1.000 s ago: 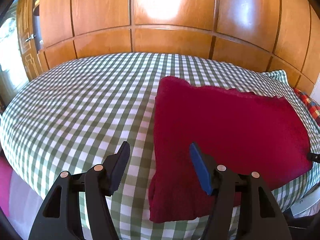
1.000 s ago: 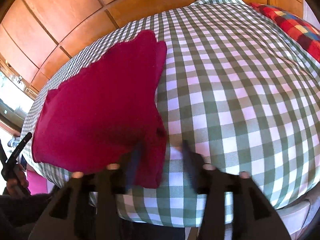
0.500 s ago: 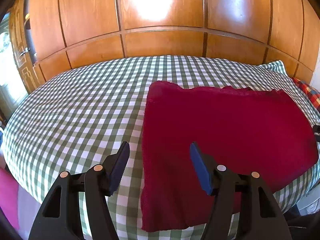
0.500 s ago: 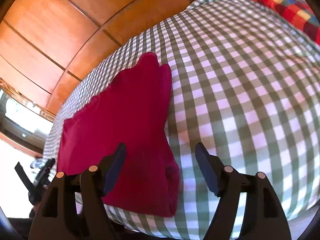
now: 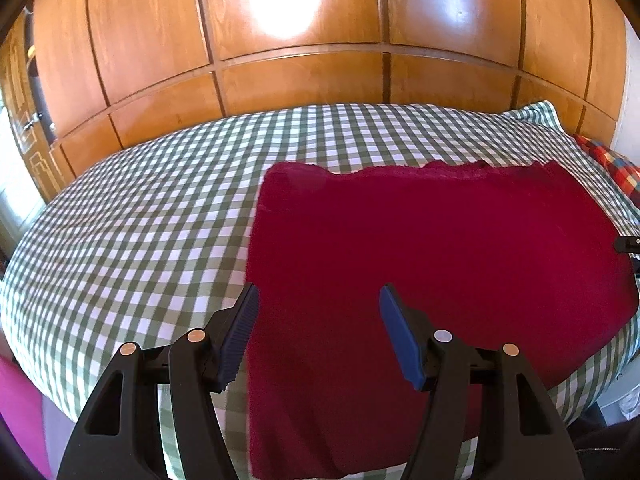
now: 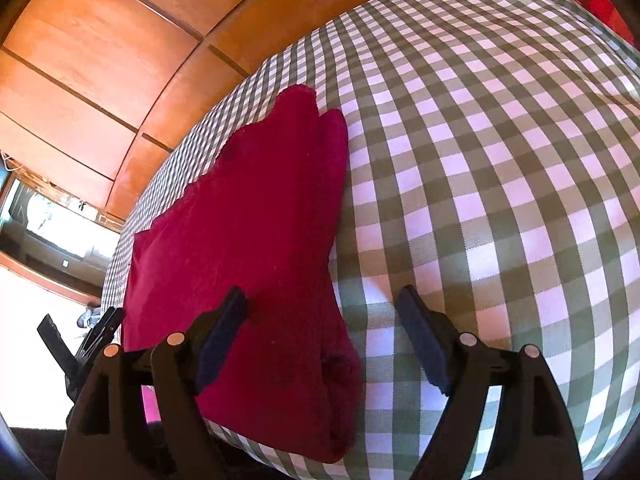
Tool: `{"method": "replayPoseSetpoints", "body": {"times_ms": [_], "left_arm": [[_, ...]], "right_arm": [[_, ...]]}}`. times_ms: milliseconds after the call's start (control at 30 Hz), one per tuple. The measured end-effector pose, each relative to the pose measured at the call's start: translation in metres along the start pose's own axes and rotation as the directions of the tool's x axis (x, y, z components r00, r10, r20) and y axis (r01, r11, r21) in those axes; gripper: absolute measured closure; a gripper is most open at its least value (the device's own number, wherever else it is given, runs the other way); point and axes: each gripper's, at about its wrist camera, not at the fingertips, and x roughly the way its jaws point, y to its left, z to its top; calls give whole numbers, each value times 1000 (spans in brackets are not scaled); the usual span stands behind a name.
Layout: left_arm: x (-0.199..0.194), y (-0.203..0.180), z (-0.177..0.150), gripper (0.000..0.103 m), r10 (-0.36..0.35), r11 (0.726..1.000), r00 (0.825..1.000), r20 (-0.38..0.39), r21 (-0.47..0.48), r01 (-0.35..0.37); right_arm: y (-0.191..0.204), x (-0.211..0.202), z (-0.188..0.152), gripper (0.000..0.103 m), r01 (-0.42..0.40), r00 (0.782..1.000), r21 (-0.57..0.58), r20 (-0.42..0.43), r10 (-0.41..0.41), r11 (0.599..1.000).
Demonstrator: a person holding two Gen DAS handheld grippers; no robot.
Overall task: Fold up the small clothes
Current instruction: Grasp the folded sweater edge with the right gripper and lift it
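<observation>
The left gripper (image 5: 318, 330) hangs with its two blue-padded fingers (image 5: 400, 336) spread wide and nothing between them; its left finger sits over the left edge of the cloth, its right finger over the cloth's middle. Whether the pads touch the fabric cannot be told. The right gripper (image 6: 322, 344) is likewise spread wide and holds nothing, its left finger (image 6: 220, 340) over the cloth and its right finger over bare checked cover.

One task item shows: a single dark red garment (image 5: 432, 280), lying flat on the bed as a folded, roughly rectangular piece. In the right wrist view the same garment (image 6: 248, 232) shows doubled layers along its right edge, with a thick rolled fold at the near corner, just by the bed's front edge.

One bed (image 5: 140, 232) carries it, covered in green-and-white check. One multicoloured plaid pillow (image 5: 616, 168) lies at the far right end. Behind the bed stands a wall of wooden panels (image 5: 300, 80). No containers appear.
</observation>
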Motion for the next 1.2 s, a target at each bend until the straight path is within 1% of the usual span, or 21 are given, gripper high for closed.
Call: {"method": "replayPoseSetpoints", "body": {"times_ms": [100,133,233,300,433,500,633,733,900,967,1067,1200], "left_arm": [[4,-5,2,41,-24,1000,1000,-9,9,25],[7,-8,4,41,-40,999,999,-12,12,40],[13,-16,12,41,-101,995,995,-18,5,101],[17,-24,19,41,-138,990,990,-23,7,138],[29,-53,29,41,-182,981,983,-32,62,184],[34,-71,32,41,-213,972,976,-42,94,216],[41,-94,32,41,-224,963,973,-56,139,230],[48,-101,33,41,-218,962,974,-65,156,225],[53,-103,33,41,-214,962,974,-76,158,224],[52,-103,32,41,-211,963,974,-76,156,221],[54,-102,31,41,-212,962,974,-79,155,223],[54,-101,31,40,-217,963,973,-76,146,226]], "right_arm": [[0,1,-1,24,-16,1000,-5,-10,15,1000],[1,2,-1,24,-32,999,-6,-16,32,999],[7,9,-2,32,-59,998,-15,-33,58,998],[11,14,-2,34,-77,996,-22,-42,76,997],[17,23,-1,36,-102,994,-29,-51,101,994],[17,26,0,37,-113,992,-26,-51,112,993],[15,28,2,45,-129,990,-18,-52,128,991],[10,26,4,51,-130,990,-14,-56,129,991],[5,23,4,59,-133,989,-20,-65,131,991],[7,23,3,64,-134,989,-19,-68,132,991],[13,23,3,69,-130,989,-19,-68,128,991],[21,22,4,73,-116,992,-21,-62,114,993]]}}
